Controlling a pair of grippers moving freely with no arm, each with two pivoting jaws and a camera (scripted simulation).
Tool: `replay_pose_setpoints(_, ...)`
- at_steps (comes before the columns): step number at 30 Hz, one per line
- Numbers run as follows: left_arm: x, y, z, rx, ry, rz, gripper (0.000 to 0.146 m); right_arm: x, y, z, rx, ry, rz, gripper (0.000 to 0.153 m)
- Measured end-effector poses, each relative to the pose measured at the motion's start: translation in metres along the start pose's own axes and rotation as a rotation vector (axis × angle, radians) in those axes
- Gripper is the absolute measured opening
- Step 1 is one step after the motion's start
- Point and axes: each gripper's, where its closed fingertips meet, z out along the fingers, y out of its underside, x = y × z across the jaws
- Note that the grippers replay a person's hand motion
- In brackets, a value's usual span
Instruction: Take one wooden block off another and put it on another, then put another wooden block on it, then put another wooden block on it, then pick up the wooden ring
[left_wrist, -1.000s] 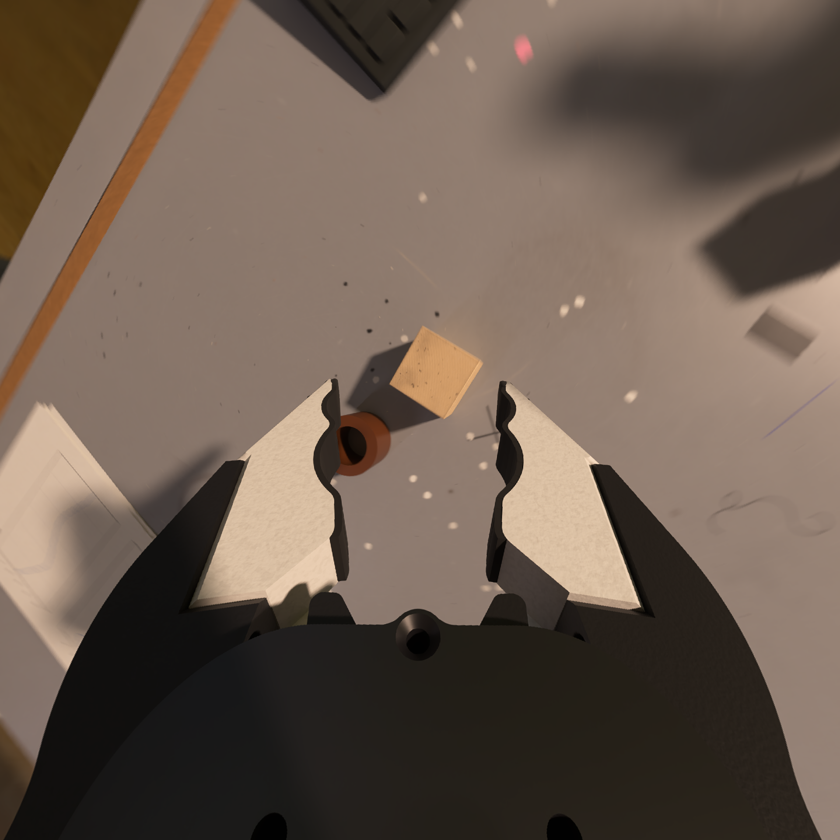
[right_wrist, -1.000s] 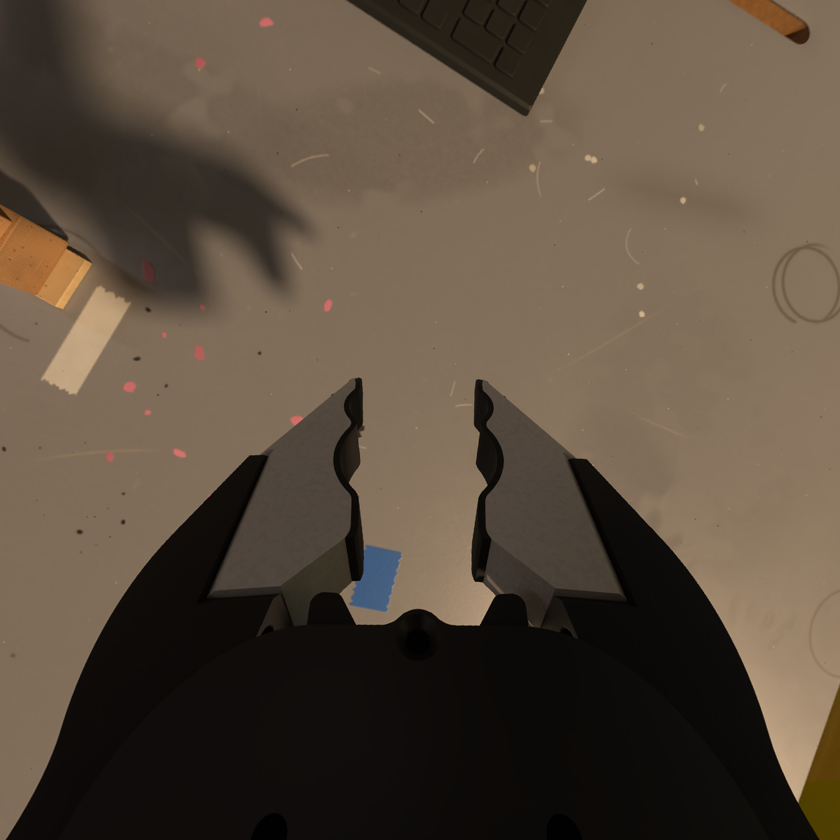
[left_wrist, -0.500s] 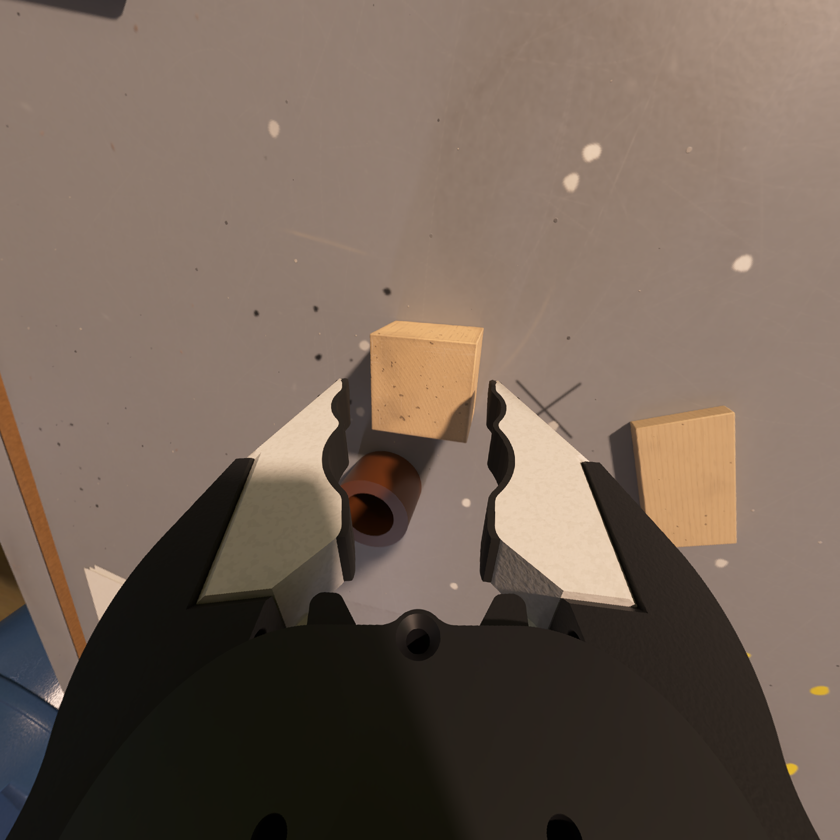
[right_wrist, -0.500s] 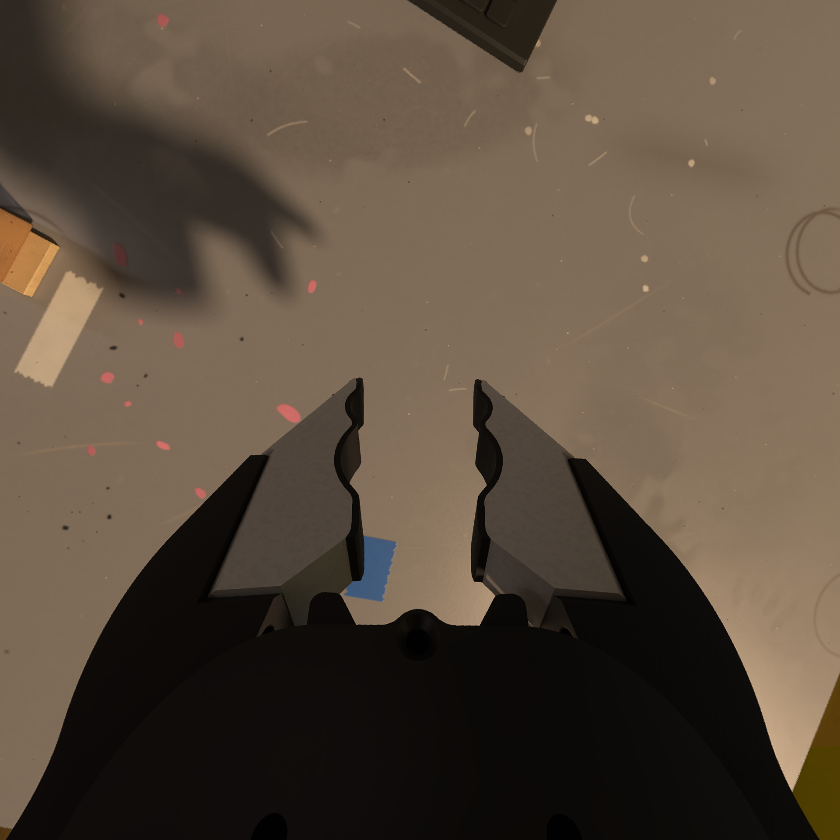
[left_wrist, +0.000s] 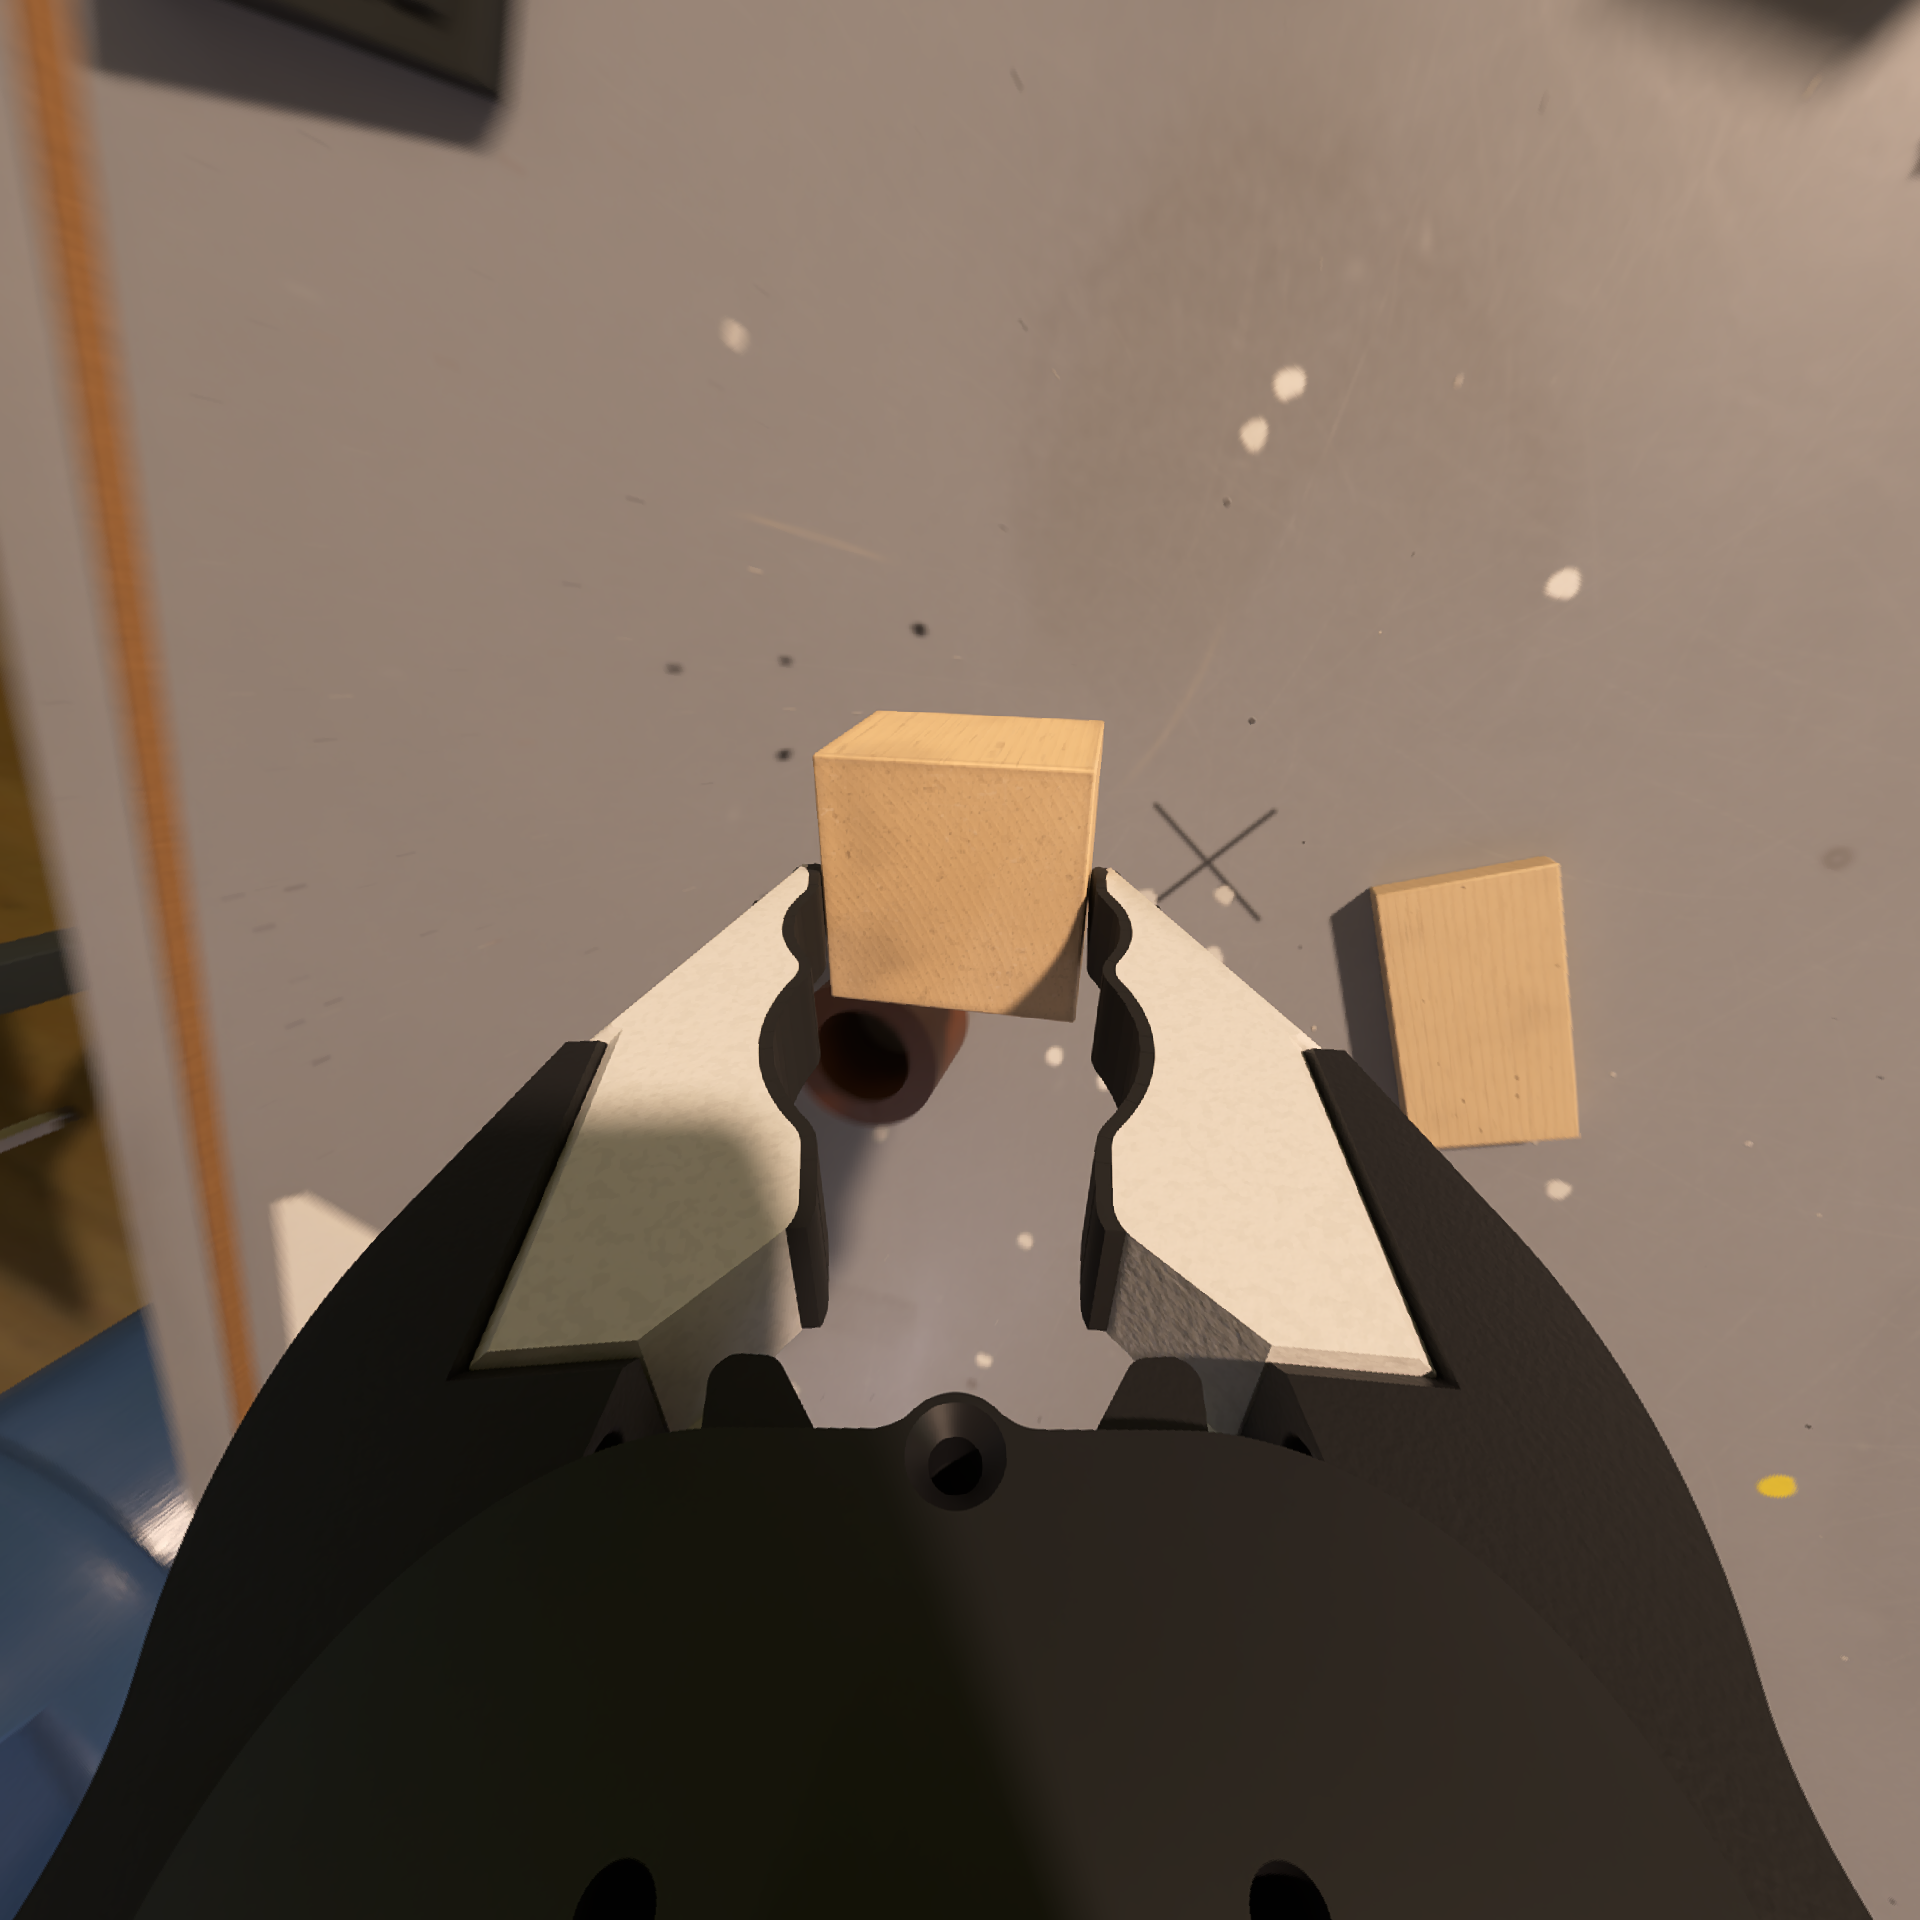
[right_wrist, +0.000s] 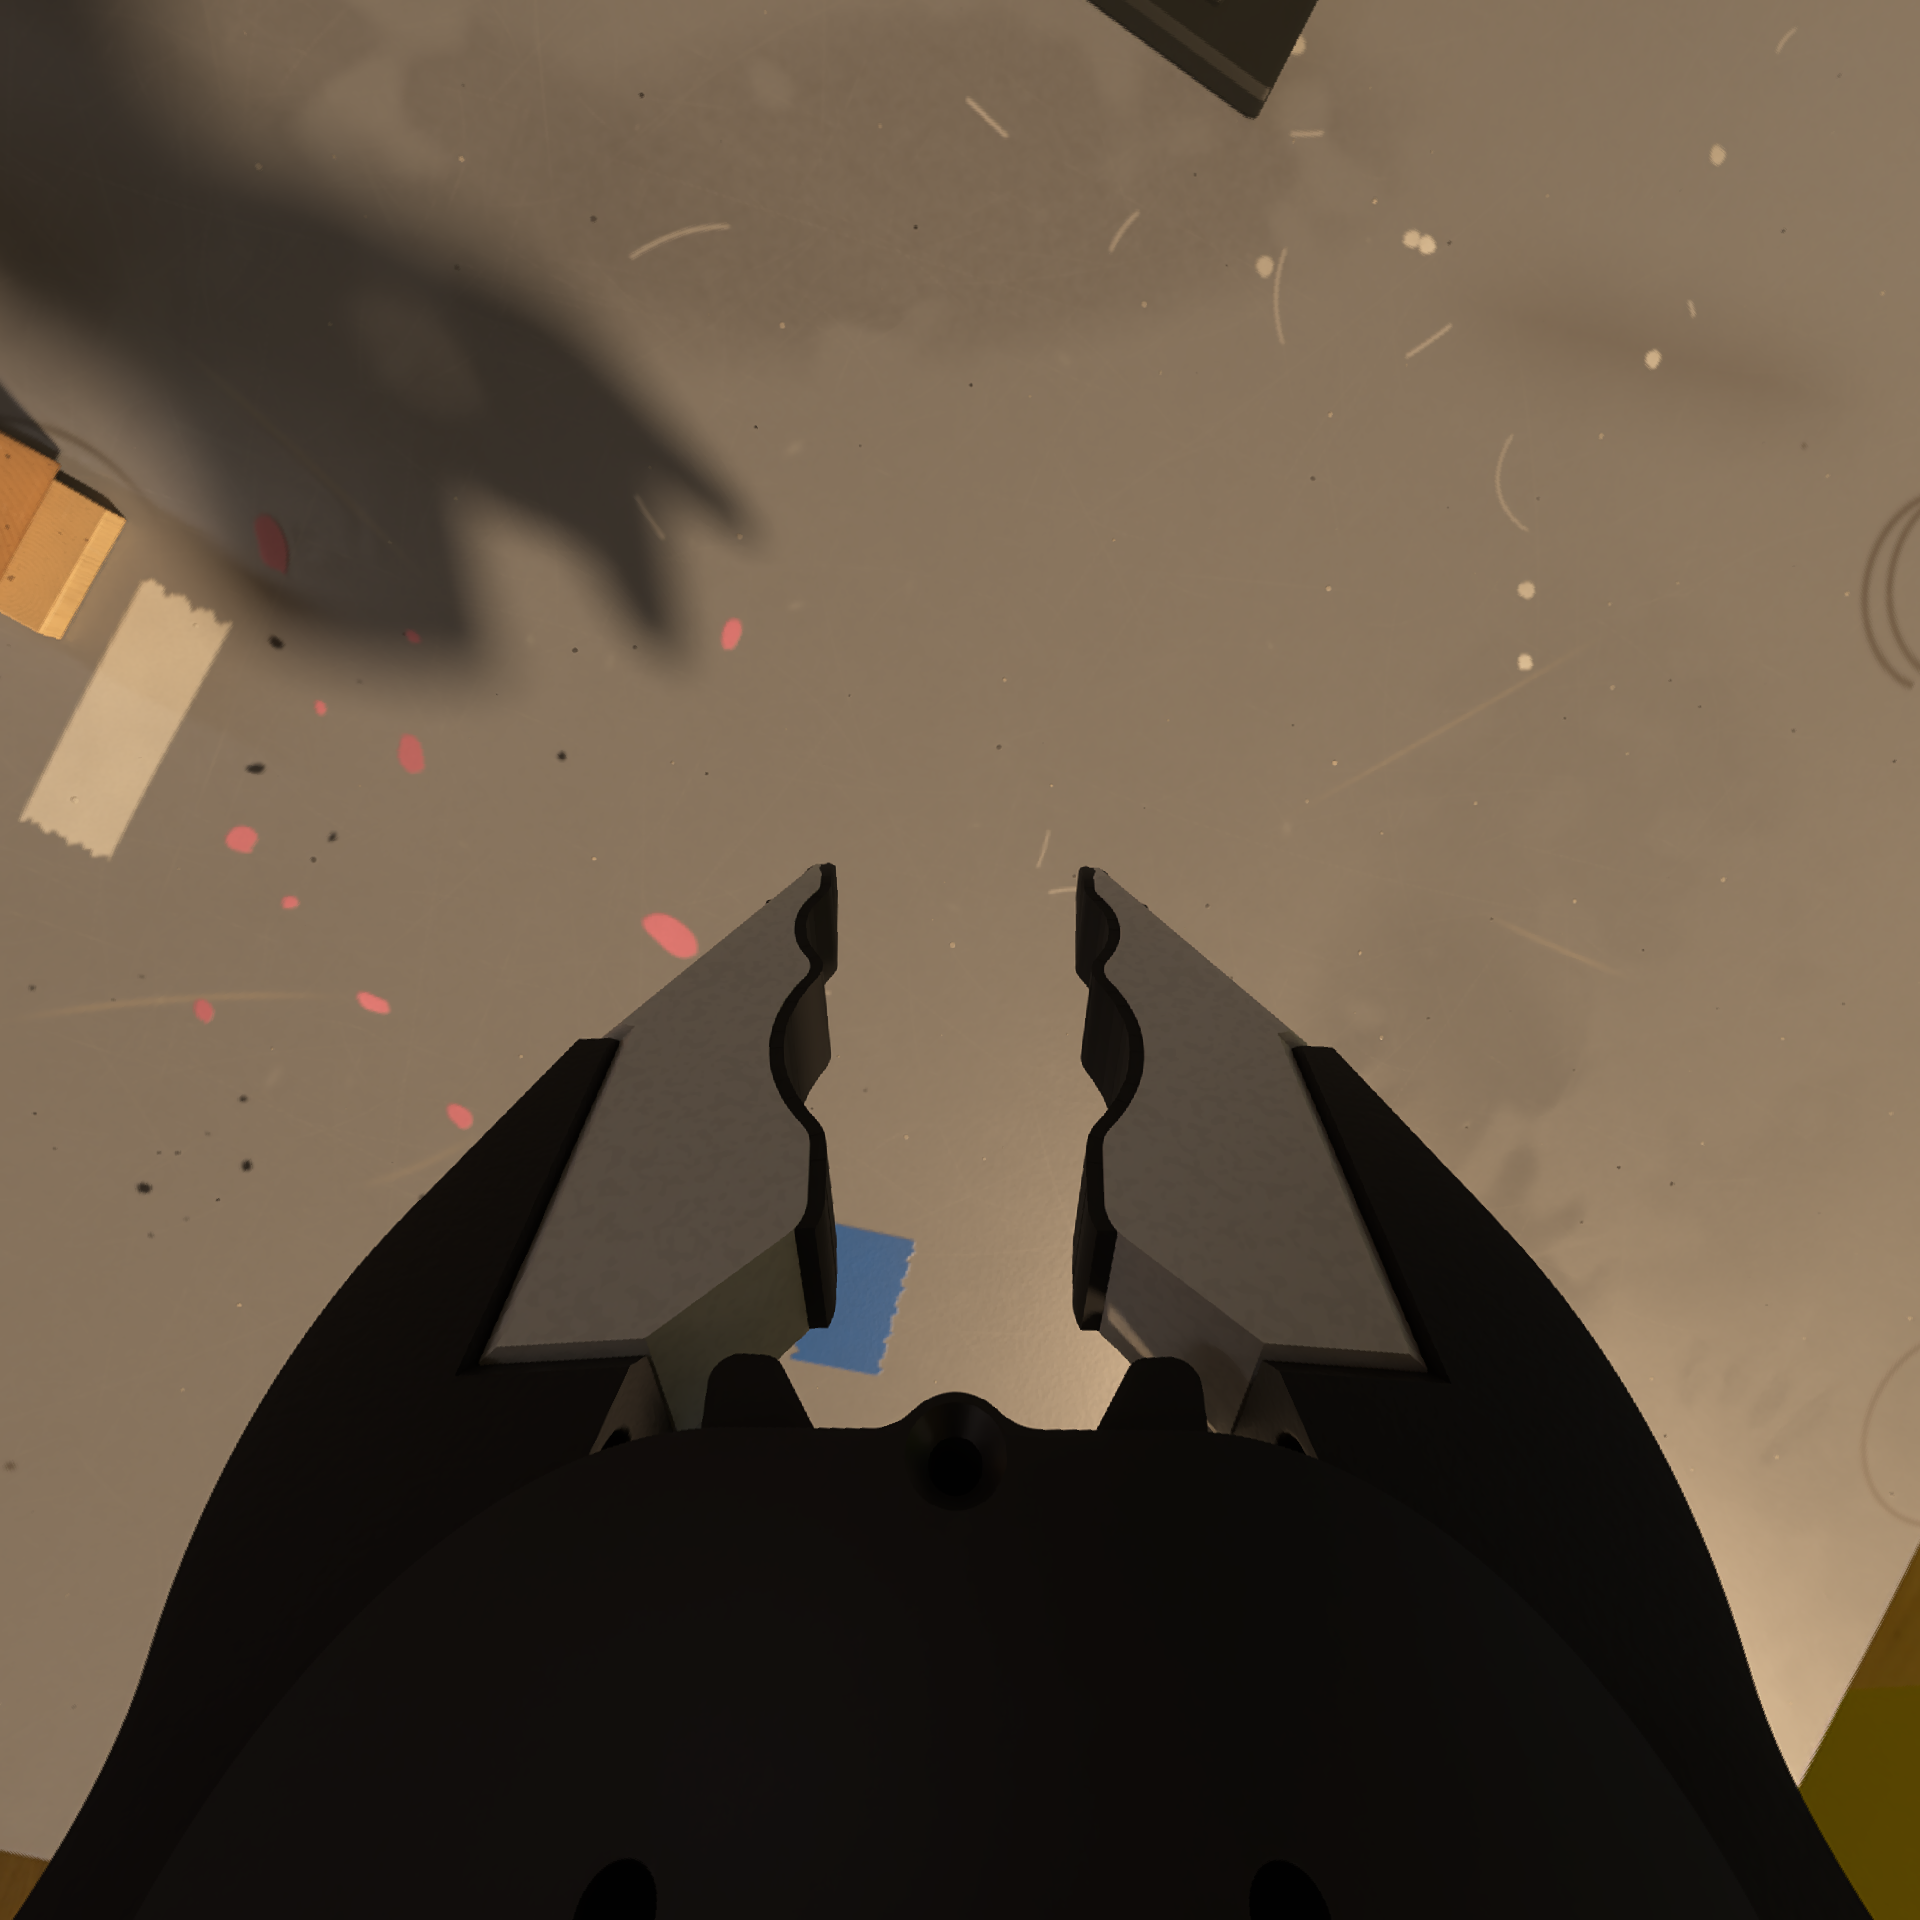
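Note:
In the left wrist view a light wooden cube (left_wrist: 956, 873) sits between the fingertips of my left gripper (left_wrist: 951, 883). Both fingertips touch its sides, so the gripper is shut on it. A brown wooden ring (left_wrist: 883, 1065) lies on its side on the grey table just below the cube, beside the left finger, partly hidden by the cube. A flat wooden block (left_wrist: 1475, 1003) lies on the table to the right. My right gripper (right_wrist: 956, 883) is open and empty above bare table. Part of a wooden block (right_wrist: 47, 540) shows at that view's left edge.
A black keyboard corner (left_wrist: 312, 52) lies at the far left and also shows in the right wrist view (right_wrist: 1216, 42). The table's orange-trimmed edge (left_wrist: 125, 582) runs down the left. A pale tape strip (right_wrist: 125, 717) and a blue tape piece (right_wrist: 862, 1299) stick to the table.
My left gripper has moved forward over the ring and closed its fingers on the cube's sides. My right gripper has drifted slightly and stayed open.

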Motion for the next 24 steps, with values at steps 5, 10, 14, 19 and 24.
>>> replay_pose_setpoints(5, 0.003, -0.04, -0.089, 0.146, -0.157, -0.059, 0.051, -0.002, -0.001, -0.002, -0.003, 0.0, -0.007, 0.045)
replay_pose_setpoints(10, 0.093, -0.134, -0.129, 0.323, 0.019, 0.007, 0.051, -0.009, -0.007, -0.007, 0.027, -0.016, -0.028, 0.044)
replay_pose_setpoints(14, 0.154, -0.193, -0.101, 0.308, 0.074, 0.195, 0.051, -0.015, -0.009, -0.008, 0.032, -0.039, -0.053, 0.044)
replay_pose_setpoints(19, 0.179, -0.228, -0.053, 0.219, 0.09, 0.322, 0.051, -0.015, -0.006, -0.012, 0.036, -0.053, -0.054, 0.043)
replay_pose_setpoints(24, 0.177, -0.239, -0.037, 0.181, 0.146, 0.346, 0.051, -0.014, -0.003, -0.016, 0.052, -0.068, -0.042, 0.043)
